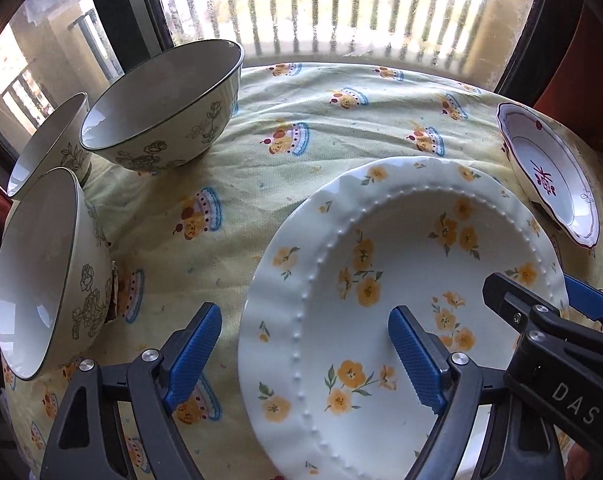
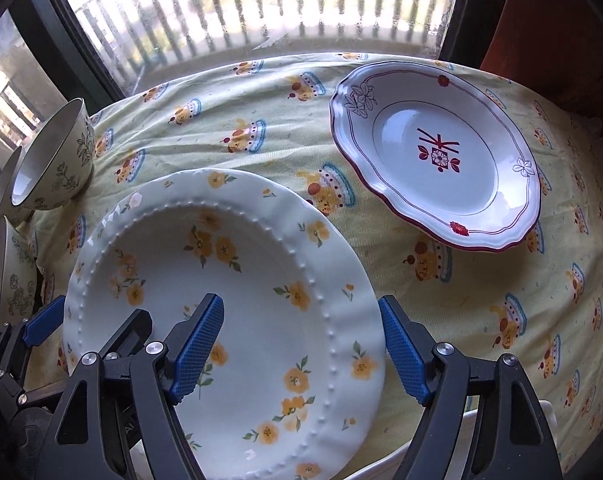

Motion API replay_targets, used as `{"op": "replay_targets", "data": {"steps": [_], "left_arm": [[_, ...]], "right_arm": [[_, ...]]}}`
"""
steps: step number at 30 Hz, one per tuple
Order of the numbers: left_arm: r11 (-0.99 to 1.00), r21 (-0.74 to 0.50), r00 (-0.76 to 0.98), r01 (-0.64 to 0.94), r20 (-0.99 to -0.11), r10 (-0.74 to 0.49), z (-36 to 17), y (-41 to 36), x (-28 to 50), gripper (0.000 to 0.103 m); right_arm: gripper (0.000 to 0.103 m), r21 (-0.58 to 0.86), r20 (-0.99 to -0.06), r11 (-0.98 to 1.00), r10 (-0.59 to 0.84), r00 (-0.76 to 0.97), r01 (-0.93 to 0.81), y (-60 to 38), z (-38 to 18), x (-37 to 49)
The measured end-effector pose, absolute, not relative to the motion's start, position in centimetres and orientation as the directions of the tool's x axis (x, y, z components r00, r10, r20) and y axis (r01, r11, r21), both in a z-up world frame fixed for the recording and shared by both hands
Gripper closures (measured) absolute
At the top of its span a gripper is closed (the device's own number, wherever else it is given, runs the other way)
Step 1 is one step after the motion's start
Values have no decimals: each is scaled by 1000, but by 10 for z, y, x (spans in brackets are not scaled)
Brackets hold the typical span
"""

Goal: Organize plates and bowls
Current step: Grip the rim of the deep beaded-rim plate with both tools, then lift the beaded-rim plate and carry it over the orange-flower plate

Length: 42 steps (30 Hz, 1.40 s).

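A large white plate with yellow flowers (image 1: 381, 280) (image 2: 241, 280) lies on the tablecloth (image 1: 301, 120) in front of me. My left gripper (image 1: 305, 356) is open and straddles the plate's left rim, one blue pad over the cloth and the other over the plate's inside. Open as well, my right gripper (image 2: 301, 350) straddles the right rim in the same way. Each gripper shows in the other's view: the right gripper (image 1: 533, 280) and the left gripper (image 2: 101, 312). A smaller red-rimmed plate (image 2: 433, 152) (image 1: 549, 172) lies to the far right.
Three green-flowered bowls stand at the left: one at the back (image 1: 161, 108), one behind it (image 1: 49, 144), one nearest (image 1: 41, 272). A window with a railing closes off the far edge of the table. Bare cloth (image 2: 461, 300) lies between the two plates.
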<state>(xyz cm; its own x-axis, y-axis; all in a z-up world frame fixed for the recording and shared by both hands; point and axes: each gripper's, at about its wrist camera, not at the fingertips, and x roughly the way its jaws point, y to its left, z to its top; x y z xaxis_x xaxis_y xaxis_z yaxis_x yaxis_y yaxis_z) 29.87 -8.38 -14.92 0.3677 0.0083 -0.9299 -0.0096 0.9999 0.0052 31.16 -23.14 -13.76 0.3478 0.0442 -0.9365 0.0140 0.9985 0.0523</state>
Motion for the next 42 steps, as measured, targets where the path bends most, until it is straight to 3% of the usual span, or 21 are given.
{"op": "replay_targets", "data": {"steps": [3, 15, 19, 21, 32, 42], "left_arm": [[1000, 14, 371, 1, -928, 13, -148, -84, 297, 23], [999, 41, 344, -20, -938, 46, -140, -49, 267, 22], [999, 4, 332, -42, -943, 17, -136, -35, 254, 24], [998, -29, 330, -64, -944, -6, -134, -27, 250, 24], [996, 86, 328, -17, -941, 87, -144, -37, 243, 24], [997, 66, 311, -41, -948, 75, -142, -34, 240, 27]], "right_arm": [[23, 20, -935, 1000, 13, 353, 15, -225, -137, 311], [30, 105, -945, 994, 108, 308, -28, -191, -132, 288], [45, 95, -952, 995, 102, 289, -40, -183, -132, 274], [47, 98, -955, 994, 107, 278, -47, -180, -132, 268], [44, 54, -959, 997, 68, 275, -61, -168, -142, 265], [40, 46, -965, 998, 56, 258, -46, -164, -145, 268]]}}
